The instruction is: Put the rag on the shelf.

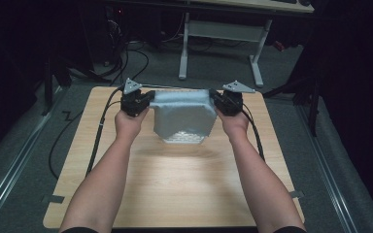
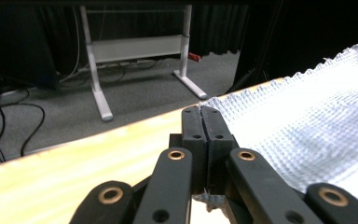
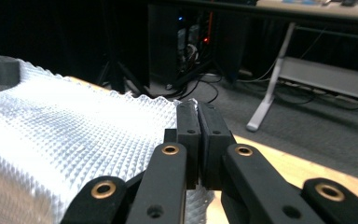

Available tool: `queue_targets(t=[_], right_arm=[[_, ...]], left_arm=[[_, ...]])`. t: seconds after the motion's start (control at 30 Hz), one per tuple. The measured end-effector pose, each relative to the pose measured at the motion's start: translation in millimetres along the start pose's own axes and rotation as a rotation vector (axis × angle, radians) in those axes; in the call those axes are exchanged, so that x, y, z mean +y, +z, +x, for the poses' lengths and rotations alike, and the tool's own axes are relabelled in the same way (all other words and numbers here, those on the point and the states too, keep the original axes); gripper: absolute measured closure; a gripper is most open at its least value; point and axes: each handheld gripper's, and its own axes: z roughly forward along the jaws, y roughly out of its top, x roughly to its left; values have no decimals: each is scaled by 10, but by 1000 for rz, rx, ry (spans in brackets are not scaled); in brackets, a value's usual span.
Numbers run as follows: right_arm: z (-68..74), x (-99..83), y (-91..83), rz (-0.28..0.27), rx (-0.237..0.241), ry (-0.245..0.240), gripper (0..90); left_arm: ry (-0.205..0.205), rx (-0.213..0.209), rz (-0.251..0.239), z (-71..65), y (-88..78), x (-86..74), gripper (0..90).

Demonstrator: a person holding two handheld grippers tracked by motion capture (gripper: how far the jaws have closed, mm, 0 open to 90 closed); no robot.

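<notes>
A pale blue-white waffle-textured cloth (image 1: 183,114) hangs stretched between my two grippers above the far half of the wooden table (image 1: 175,179). Its lower part droops onto the tabletop. My left gripper (image 1: 148,100) is shut on the cloth's left corner. In the left gripper view the jaws meet at the left gripper's tip (image 2: 200,112), with the cloth (image 2: 307,130) spreading to the right. My right gripper (image 1: 214,100) is shut on the right corner. In the right gripper view the right gripper's tip (image 3: 197,108) pinches the cloth (image 3: 65,140), which runs off to the left.
Dark carpet with several cables (image 1: 126,58) surrounds the table. A white-legged desk frame (image 1: 218,43) stands beyond the far edge. Black stands (image 1: 48,82) flank the table's left and right sides. The person's forearms (image 1: 107,179) reach over the near half of the tabletop.
</notes>
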Motion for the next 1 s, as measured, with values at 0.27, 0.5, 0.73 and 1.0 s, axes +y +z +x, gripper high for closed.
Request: queue_targets(t=[0.27,0.5,0.73,1.0], right_arm=[[14,-218,58,39,13,13,888],[23,-410,95,65,20,36,886],[27,-504,99,73,18,55,878],[38,-571,98,91,10,45,856]], left_arm=[[-31,-26,28,13,37,-244,900],[-63,-51,44,31,61,-407,899],[-79,-65,52,22,78,-504,895],[-83,-69,57,18,70,-569,888]])
